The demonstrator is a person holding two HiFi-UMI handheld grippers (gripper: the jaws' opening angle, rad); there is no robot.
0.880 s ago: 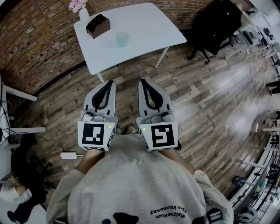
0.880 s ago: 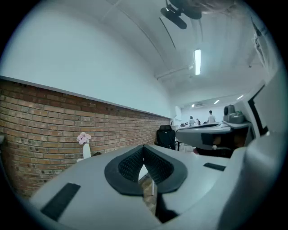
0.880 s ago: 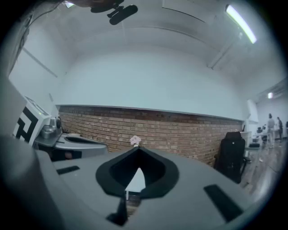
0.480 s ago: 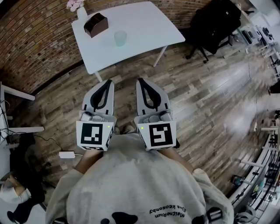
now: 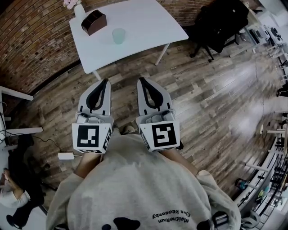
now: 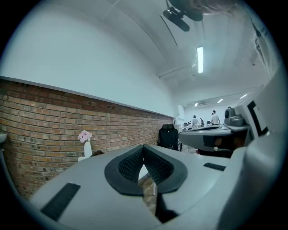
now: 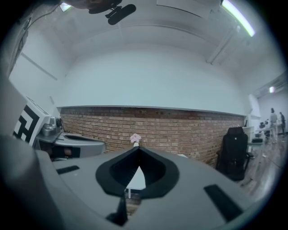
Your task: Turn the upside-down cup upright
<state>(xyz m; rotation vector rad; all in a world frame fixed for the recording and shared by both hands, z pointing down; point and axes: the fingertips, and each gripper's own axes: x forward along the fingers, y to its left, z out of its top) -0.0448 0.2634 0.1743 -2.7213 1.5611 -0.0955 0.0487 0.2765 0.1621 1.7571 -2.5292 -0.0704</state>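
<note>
Both my tongs are pressed together with nothing between them: the left gripper (image 5: 105,82) and the right gripper (image 5: 141,81) have their dark pads meeting at the tips, and both point level toward the white table (image 5: 148,24). They hang over the wooden floor, short of the table's near edge and well apart from it. The cup (image 5: 118,36) stands on the table, toward the end where the brown box (image 5: 93,21) and the vase of flowers (image 5: 78,9) sit, near the box but not touching it. From here it is too small for me to tell which end is up. It looks pale and see-through, so I judge it light, stiff and smooth, likely to slip or skid if nudged. I would spread one pair of tongs and take it across the side wall about midway up, squeezing gently, so my wrist has room to roll it over.
</note>
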